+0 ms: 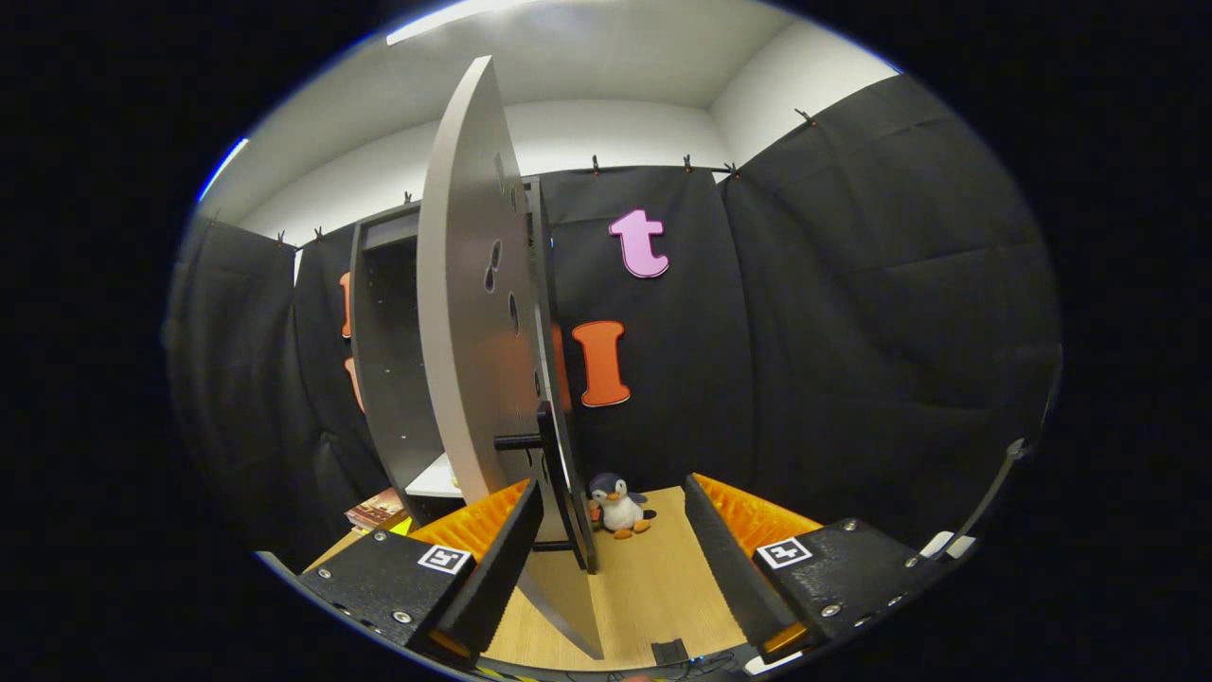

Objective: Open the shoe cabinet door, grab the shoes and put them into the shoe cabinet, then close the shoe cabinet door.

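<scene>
shoe cabinet door (473, 313) ajar, its handle (554, 474) between the spread fingers of the tool (614, 540)

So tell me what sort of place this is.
Likely a staged test booth: black cloth walls, a shoe cabinet with its door swung open, a toy penguin on the floor. Open tongs straddle the door's edge.

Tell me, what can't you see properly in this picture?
- Inside the shoe cabinet: dark, and the open door covers much of it, so shoes can't be made out.
- Handle: the open claw straddles it; contact is unclear.
- Books: partly behind the claw.
</scene>
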`<state>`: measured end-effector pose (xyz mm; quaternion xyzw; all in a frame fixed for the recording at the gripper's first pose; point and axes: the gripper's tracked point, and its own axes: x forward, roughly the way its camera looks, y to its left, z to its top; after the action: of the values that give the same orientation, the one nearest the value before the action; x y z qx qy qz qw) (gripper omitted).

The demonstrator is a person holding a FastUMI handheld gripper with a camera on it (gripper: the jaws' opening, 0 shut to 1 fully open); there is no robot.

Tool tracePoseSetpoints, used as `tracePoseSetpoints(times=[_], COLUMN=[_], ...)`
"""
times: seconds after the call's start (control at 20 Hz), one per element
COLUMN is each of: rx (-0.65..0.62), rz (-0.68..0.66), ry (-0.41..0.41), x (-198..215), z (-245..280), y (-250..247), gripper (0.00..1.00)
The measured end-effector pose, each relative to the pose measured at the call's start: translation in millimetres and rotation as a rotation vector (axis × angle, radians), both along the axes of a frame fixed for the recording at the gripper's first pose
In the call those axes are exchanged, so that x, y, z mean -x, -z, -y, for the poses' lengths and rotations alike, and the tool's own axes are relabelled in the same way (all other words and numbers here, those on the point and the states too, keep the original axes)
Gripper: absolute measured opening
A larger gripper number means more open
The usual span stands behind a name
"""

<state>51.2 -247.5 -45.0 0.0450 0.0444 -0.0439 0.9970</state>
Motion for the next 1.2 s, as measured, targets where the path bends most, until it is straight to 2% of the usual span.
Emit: tracePoseSetpoints(times=[0.4,0.7,1.2], rx=[0.001,0.022,-0.048], rz=[0.016,0.029,0.026], ry=[-0.067,-0.161,-0.282], x=[-12,-16,-43], z=[-15,-72,-155], y=[-2,0,12], gripper=[0.92,0.91,0.92])
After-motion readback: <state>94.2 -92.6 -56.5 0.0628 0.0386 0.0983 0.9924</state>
